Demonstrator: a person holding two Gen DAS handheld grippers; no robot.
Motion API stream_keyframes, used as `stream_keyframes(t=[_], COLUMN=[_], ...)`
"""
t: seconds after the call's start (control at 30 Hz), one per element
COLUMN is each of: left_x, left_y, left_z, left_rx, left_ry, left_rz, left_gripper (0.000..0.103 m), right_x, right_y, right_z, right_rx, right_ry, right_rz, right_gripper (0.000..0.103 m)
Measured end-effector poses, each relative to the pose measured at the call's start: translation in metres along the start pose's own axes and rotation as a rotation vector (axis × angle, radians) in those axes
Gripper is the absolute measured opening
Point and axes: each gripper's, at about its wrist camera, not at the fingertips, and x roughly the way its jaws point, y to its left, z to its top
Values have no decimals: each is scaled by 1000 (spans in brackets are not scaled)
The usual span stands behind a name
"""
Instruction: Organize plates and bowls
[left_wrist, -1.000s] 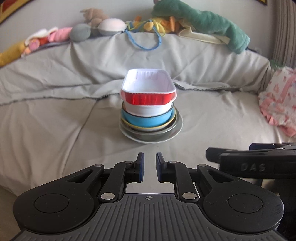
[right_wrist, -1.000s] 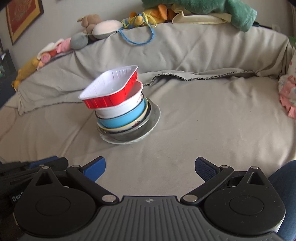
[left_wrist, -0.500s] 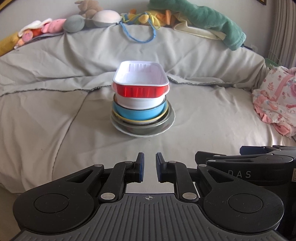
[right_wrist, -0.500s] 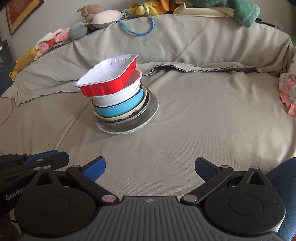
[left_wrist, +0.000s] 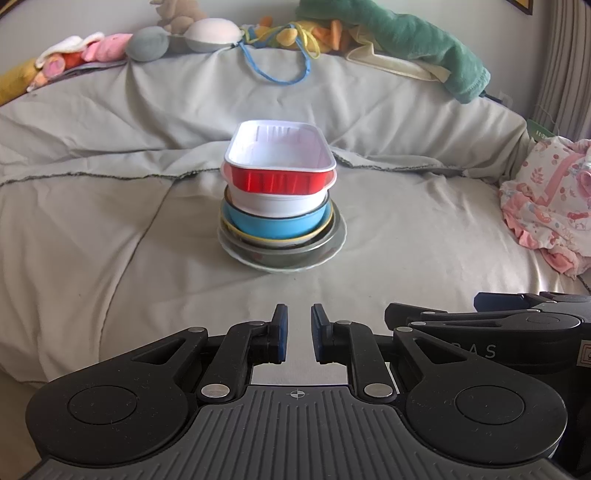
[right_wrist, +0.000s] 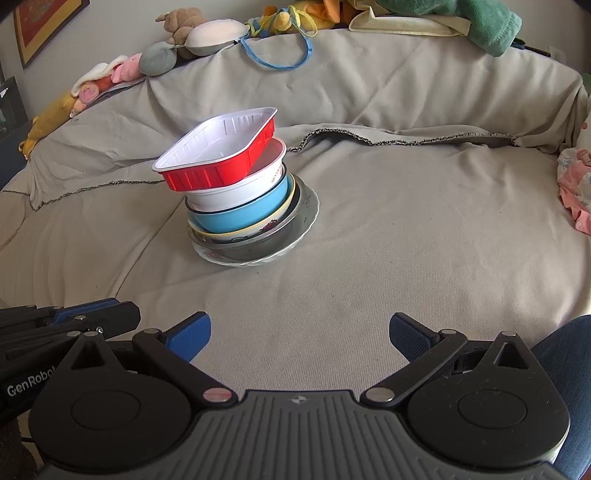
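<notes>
Nearest to me, the left tongs (left_wrist: 296, 338) are drawn almost together with only a slim gap and nothing between them, while the right tongs (right_wrist: 300, 334) are spread wide and also empty. Each shows in the other's view as a black body low at the side. Both hang over the grey sofa cover (right_wrist: 388, 229), apart from the dishes. Farther out on the cover stands the stack: a white plate (right_wrist: 308, 216) at the bottom, then a yellow-rimmed bowl (left_wrist: 273, 242), a blue bowl (right_wrist: 243, 218), a white bowl (right_wrist: 240, 190) and a red tray (right_wrist: 218, 171) on top. From the left the tray's long side faces us, its long axis running across and looking level. From the right the tray is tilted and its long axis runs diagonally, with one corner nearest. Beyond, stuffed toys (left_wrist: 147, 42) line the sofa back.
</notes>
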Motion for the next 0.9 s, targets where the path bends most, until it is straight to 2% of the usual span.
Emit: stream_keyframes(t=[0.6,0.9], left_x=[-1,7], left_y=[-1,-2], left_z=[-1,2], left_rx=[-14,-25], left_ry=[4,2], left_rz=[0,30], left_gripper=[17,18], right_x=[1,5], right_y=[-1,-3], right_z=[0,3], right_rx=[-5,2], right_ry=[6,11], right_rz=[0,13], right_gripper=[103,103])
